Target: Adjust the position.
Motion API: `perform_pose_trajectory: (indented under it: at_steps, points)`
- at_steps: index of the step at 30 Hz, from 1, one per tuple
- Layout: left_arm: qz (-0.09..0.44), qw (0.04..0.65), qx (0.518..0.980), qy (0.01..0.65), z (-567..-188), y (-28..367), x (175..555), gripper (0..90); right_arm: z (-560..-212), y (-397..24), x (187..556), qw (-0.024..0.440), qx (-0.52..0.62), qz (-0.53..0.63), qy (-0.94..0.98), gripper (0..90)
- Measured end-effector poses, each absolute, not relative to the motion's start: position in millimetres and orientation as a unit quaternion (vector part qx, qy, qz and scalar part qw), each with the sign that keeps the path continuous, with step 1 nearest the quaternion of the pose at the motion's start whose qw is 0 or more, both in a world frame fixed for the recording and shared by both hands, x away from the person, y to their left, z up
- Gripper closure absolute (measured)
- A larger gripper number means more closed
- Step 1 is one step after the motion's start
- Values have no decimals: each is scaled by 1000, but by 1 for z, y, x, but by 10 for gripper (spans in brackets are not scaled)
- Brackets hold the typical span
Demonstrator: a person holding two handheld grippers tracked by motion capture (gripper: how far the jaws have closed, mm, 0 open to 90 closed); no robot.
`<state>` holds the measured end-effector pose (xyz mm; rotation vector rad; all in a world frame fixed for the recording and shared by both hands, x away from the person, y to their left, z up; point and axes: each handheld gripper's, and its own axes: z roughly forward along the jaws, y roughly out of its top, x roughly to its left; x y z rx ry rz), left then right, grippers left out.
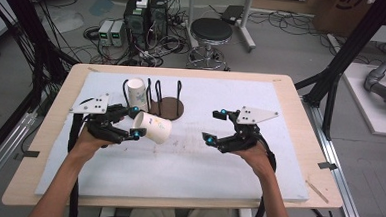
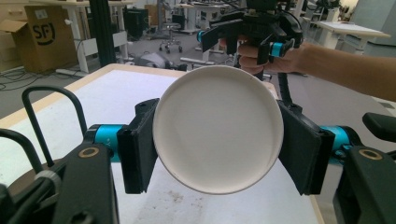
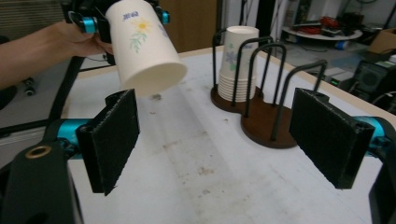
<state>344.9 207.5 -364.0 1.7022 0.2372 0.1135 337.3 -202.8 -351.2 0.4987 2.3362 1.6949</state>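
My left gripper (image 1: pixel 137 120) is shut on a white paper cup (image 1: pixel 153 128) with a flower print, held on its side above the white mat. In the left gripper view the cup's closed base (image 2: pixel 218 128) faces the camera, and both black pads (image 2: pixel 138 151) press on its sides. The same cup (image 3: pixel 144 46) hangs at the upper left of the right gripper view, mouth tilted down. My right gripper (image 1: pixel 215 124) hovers to the right of the cup, open, with nothing between its pads (image 3: pixel 112 140).
A wire rack on a brown base (image 1: pixel 170 109) stands behind the cup; a stack of paper cups (image 1: pixel 136 91) sits in its left bay (image 3: pixel 238 60). The white mat (image 1: pixel 188 163) covers the wooden table. A stool (image 1: pixel 211 32) and computer cases stand beyond the table.
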Motion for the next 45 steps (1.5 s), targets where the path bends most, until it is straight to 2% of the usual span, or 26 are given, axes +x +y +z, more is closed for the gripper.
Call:
perform_pose_trajectory:
  at_steps: [28,45]
  points:
    - [19,656,750,80,-366,176,350,353,-337,-146,356,10,69,590,805,170]
    - [6,660,749,57,-364,163,347,353,-344,-128,358,-22,43,581,813,171]
